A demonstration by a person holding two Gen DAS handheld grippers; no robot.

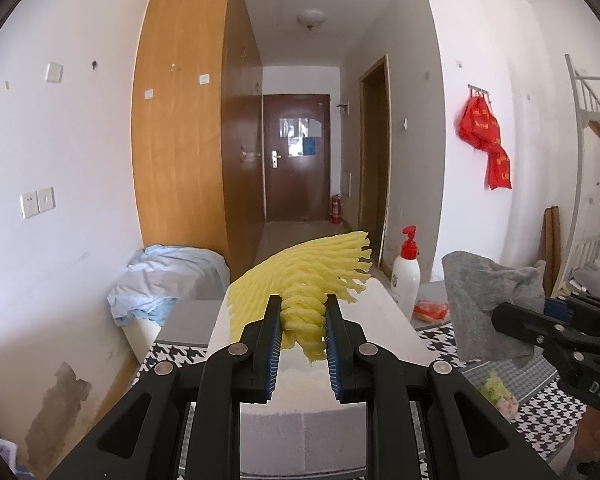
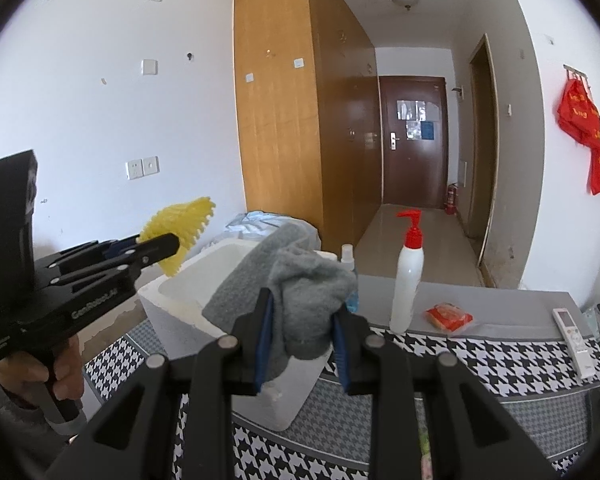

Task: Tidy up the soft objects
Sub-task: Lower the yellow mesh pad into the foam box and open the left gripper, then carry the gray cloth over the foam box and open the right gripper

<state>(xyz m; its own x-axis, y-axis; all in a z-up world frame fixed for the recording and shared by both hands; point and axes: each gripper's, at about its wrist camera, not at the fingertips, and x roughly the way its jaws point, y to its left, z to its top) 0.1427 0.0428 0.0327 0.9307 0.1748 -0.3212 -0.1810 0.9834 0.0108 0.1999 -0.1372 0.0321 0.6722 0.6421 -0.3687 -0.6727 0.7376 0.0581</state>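
Note:
My left gripper (image 1: 303, 316) is shut on a yellow foam fruit net (image 1: 312, 276), which fans out above the white foam box (image 1: 372, 320). In the right wrist view the same left gripper (image 2: 168, 246) hangs left of the foam box (image 2: 188, 292) with the yellow net (image 2: 180, 236) sticking out past its fingers. My right gripper (image 2: 302, 320) is shut on a grey cloth (image 2: 284, 280), held over the box's near corner. From the left wrist view the grey cloth (image 1: 488, 300) and the right gripper (image 1: 500, 320) appear at the right.
A white pump bottle with a red top (image 2: 408, 280), a red packet (image 2: 448, 316) and a white remote (image 2: 576, 336) lie on the houndstooth-covered table (image 2: 480, 360). A small spray bottle (image 2: 346, 256) stands behind the box. A blue bundle of bedding (image 1: 168, 276) lies at the back left.

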